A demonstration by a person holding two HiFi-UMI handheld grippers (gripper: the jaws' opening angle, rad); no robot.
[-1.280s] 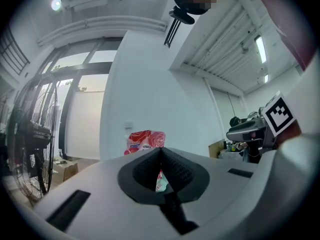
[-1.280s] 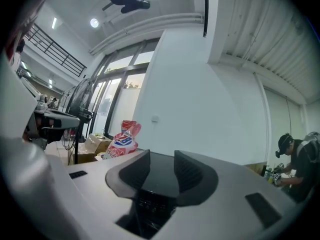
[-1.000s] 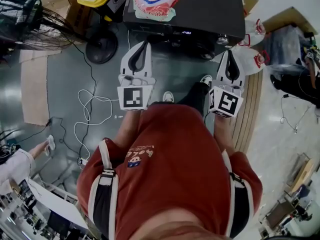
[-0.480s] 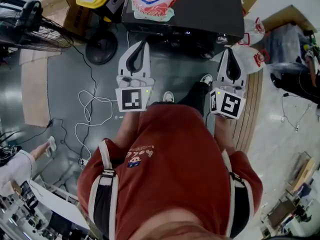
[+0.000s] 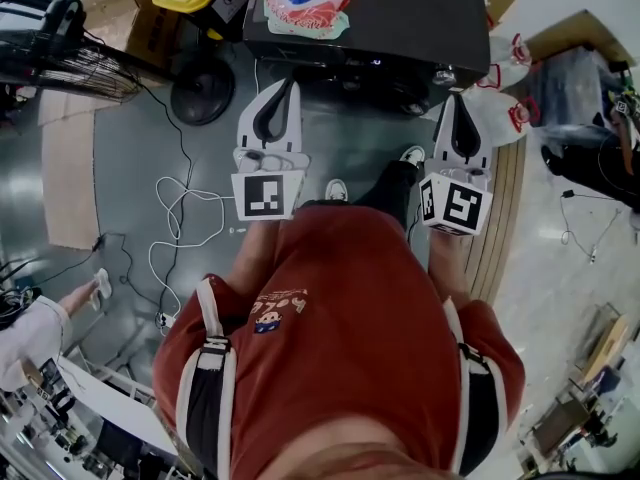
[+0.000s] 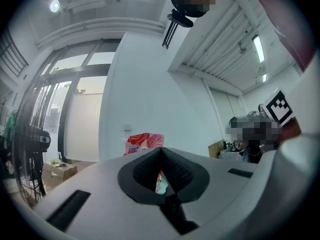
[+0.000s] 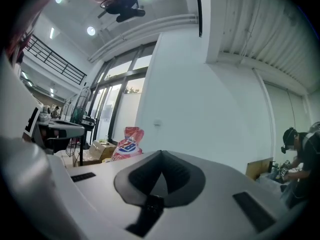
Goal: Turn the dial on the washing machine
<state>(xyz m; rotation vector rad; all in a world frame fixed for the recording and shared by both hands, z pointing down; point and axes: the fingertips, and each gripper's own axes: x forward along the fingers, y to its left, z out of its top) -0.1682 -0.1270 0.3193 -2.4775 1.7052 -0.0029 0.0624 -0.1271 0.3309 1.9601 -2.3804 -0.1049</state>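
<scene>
Both shut, empty: L gripper (image 5: 291,84), R gripper (image 5: 457,99).

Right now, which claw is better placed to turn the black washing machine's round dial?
Right, probably. The right claw points just short of the silvery round dial at the black washing machine's right front corner; the left claw faces the machine's other end. Both are shut.
</scene>
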